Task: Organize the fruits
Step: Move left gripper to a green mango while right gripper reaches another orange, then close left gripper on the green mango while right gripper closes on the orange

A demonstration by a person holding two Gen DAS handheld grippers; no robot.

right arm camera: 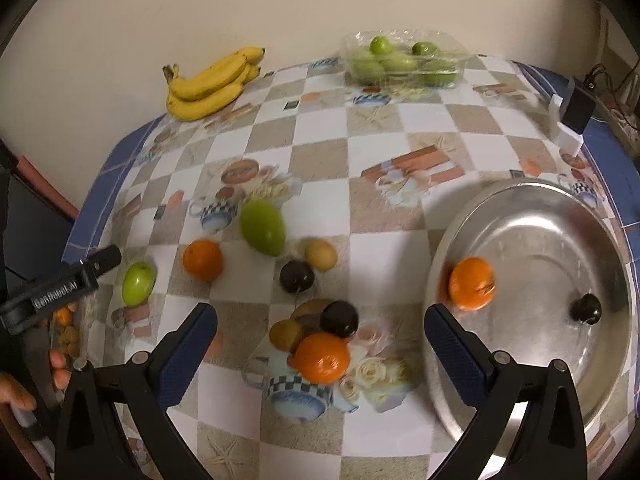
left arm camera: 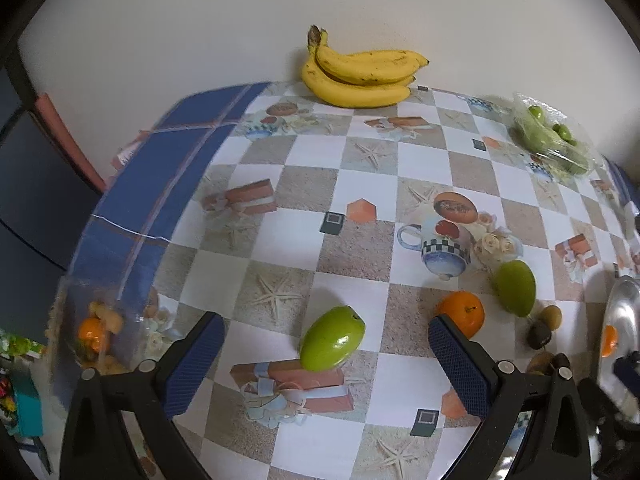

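My left gripper (left arm camera: 326,330) is open and empty, jaws either side of a small green fruit (left arm camera: 333,338) on the tablecloth. An orange (left arm camera: 461,313) and a larger green mango (left arm camera: 515,288) lie to its right. My right gripper (right arm camera: 320,322) is open and empty above a cluster of an orange (right arm camera: 323,358), a dark plum (right arm camera: 339,319) and a brown kiwi (right arm camera: 285,335). A steel tray (right arm camera: 532,240) at the right holds an orange (right arm camera: 472,283) and a dark plum (right arm camera: 586,309). The left gripper (right arm camera: 102,260) shows at the far left of the right wrist view.
A bunch of bananas (left arm camera: 360,72) lies at the back by the wall. A clear plastic box of green fruits (right arm camera: 404,62) stands at the back. Another plum (right arm camera: 297,276), kiwi (right arm camera: 320,254), orange (right arm camera: 203,260) and mango (right arm camera: 262,227) lie mid-table. A black-and-white device (right arm camera: 572,120) stands at the right edge.
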